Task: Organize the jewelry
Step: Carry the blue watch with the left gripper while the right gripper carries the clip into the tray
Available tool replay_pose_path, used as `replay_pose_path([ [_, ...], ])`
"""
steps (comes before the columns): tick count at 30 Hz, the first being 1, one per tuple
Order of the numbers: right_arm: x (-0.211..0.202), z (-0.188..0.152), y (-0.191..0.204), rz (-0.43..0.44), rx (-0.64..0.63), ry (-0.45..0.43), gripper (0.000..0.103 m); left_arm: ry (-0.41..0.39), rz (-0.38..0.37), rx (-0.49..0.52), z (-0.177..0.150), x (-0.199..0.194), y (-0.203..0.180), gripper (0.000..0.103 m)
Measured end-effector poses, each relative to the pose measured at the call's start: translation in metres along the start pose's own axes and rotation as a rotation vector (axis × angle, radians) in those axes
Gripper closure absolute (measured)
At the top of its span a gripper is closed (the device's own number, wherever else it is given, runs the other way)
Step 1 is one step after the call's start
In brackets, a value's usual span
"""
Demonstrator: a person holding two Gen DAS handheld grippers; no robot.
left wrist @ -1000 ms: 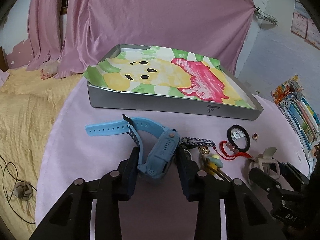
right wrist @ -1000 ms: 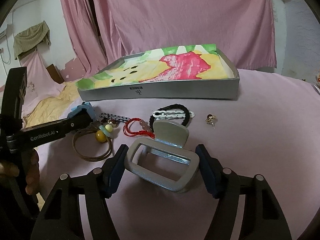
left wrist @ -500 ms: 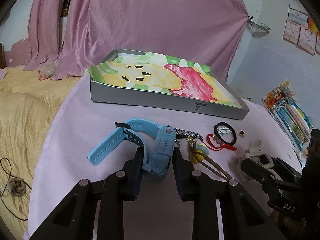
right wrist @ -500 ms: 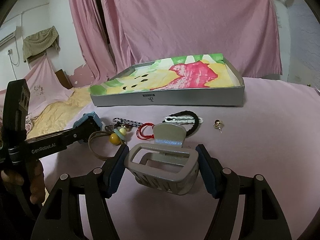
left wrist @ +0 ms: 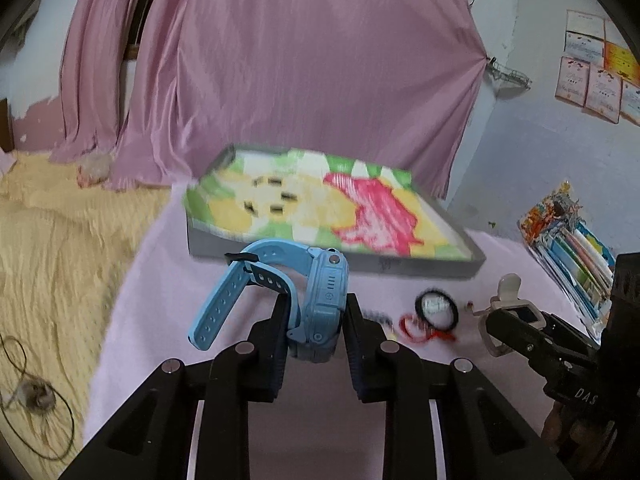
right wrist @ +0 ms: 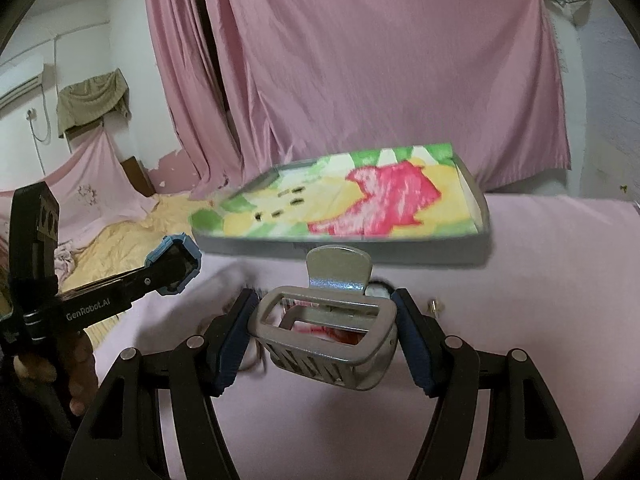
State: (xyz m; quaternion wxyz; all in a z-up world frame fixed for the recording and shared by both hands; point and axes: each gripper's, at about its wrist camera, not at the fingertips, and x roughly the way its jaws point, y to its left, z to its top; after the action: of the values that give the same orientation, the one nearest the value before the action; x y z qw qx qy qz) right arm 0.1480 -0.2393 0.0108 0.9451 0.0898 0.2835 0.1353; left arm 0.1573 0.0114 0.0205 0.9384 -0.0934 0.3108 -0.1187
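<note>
Left gripper (left wrist: 316, 320): we pinch the blue watch (left wrist: 320, 304), up off the bench (left wrist: 320, 420)
Right gripper (right wrist: 324, 328): we pinch the silver clip (right wrist: 324, 332), in the air; tray (right wrist: 400, 250) beyond it

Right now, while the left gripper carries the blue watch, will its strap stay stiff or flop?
The blue watch is clamped at its case by the left gripper. Its strap hangs curved, so it is probably flexible and may swing. It looks light, likely plastic.
</note>
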Motion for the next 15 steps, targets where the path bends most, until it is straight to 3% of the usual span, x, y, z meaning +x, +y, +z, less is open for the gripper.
replay_pose_path([
  [9, 0.047, 0.057, 0.007, 0.052, -0.032, -0.010, 0.040, -0.032, 0.008, 0.001, 0.053, 0.028, 0.016, 0.079],
  [15, 0.097, 0.077, 0.009, 0.055, -0.026, 0.064, 0.040, 0.035, 0.001, -0.018, 0.074, 0.061, 0.028, 0.079],
])
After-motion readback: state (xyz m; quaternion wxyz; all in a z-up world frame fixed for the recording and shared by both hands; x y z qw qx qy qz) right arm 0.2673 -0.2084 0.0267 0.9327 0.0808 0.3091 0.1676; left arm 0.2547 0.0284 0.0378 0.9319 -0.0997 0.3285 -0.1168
